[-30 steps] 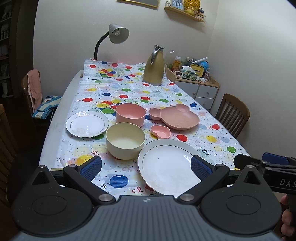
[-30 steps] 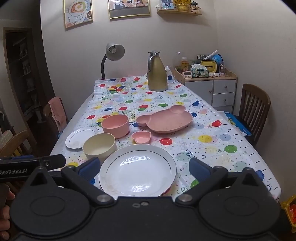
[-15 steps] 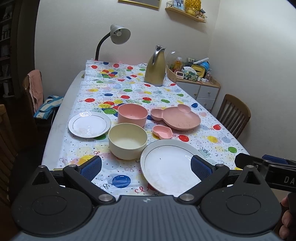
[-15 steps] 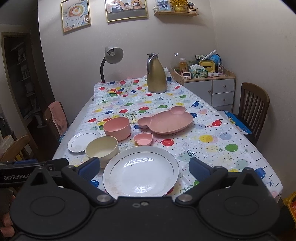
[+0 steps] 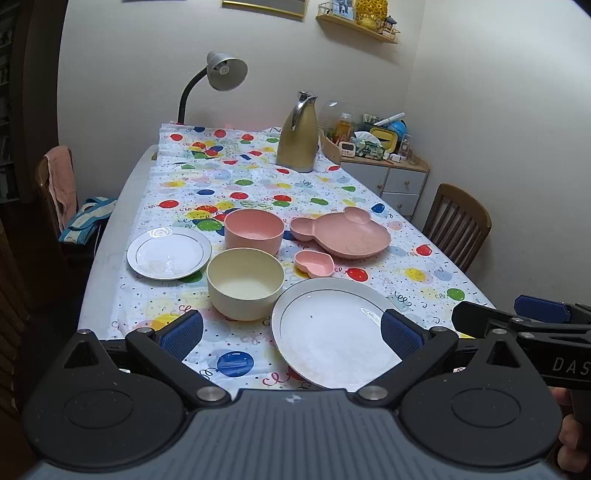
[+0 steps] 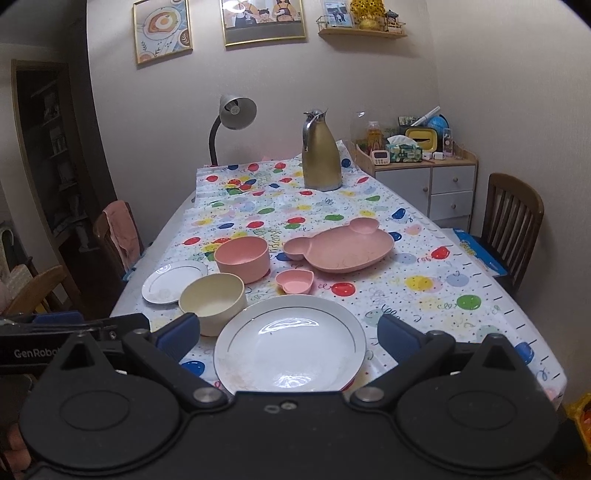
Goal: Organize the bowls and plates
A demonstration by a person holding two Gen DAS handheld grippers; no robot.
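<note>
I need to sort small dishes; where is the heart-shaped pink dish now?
The heart-shaped pink dish sits mid-table, between the cream bowl and the bear-shaped pink plate.

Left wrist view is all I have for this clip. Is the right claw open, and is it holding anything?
Observer: The right claw is open and empty. Its pads are spread wide, and the large white plate lies on the table between them in that view, not gripped.
Operator: What hangs on the wall above the lamp? My view cuts off there.
Observer: A framed food illustration and, to its right, a framed picture of people.
Operator: Is there anything beside the chair on the right?
Observer: A flat blue and white package lies just past the table edge, next to it. I cannot tell what it rests on.
</note>
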